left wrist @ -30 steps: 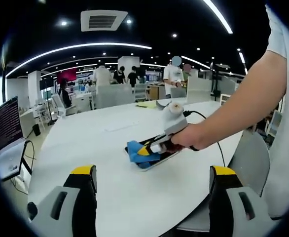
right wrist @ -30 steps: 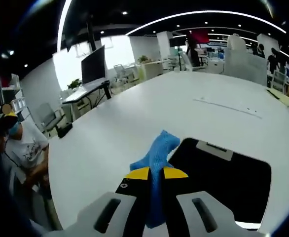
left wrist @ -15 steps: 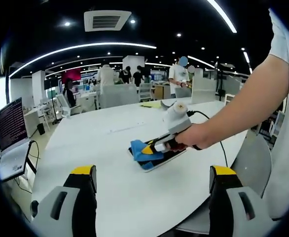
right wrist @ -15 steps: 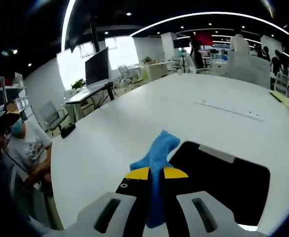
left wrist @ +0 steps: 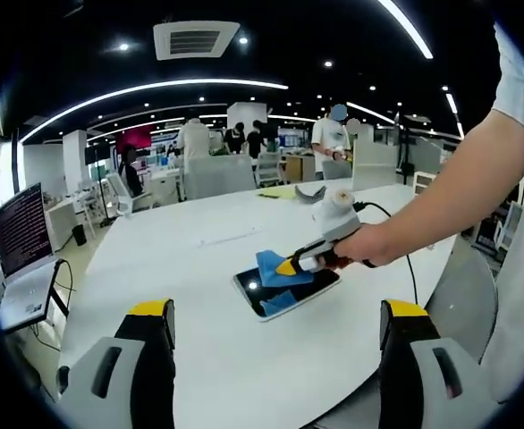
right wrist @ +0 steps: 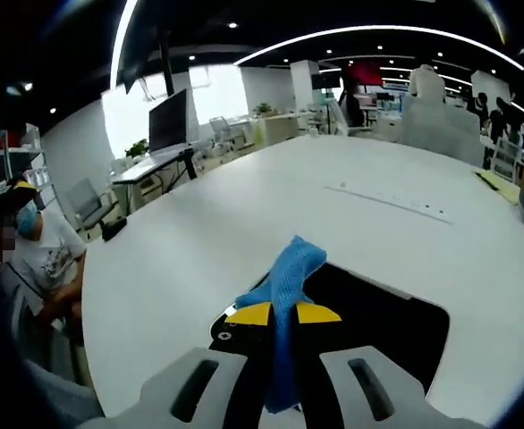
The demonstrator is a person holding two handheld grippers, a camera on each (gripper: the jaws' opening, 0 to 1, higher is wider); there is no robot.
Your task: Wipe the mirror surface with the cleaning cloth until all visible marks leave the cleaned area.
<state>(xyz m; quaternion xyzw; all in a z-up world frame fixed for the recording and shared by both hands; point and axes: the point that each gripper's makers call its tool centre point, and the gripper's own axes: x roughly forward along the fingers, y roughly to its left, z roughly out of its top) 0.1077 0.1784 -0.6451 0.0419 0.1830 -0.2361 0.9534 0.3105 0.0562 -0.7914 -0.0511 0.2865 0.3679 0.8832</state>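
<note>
2 jaws of your right gripper (right wrist: 283, 315) pinch the cloth (right wrist: 284, 279) over the mirror (left wrist: 284, 290); your left gripper (left wrist: 275, 315) hangs open, well back.

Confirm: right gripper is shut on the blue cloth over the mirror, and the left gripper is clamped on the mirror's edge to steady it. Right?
Not quite. The left gripper is open and holds nothing, hanging over the white table short of the mirror, as the left gripper view shows. The rest stands: the right gripper is shut on the blue cloth over the mirror.
</note>
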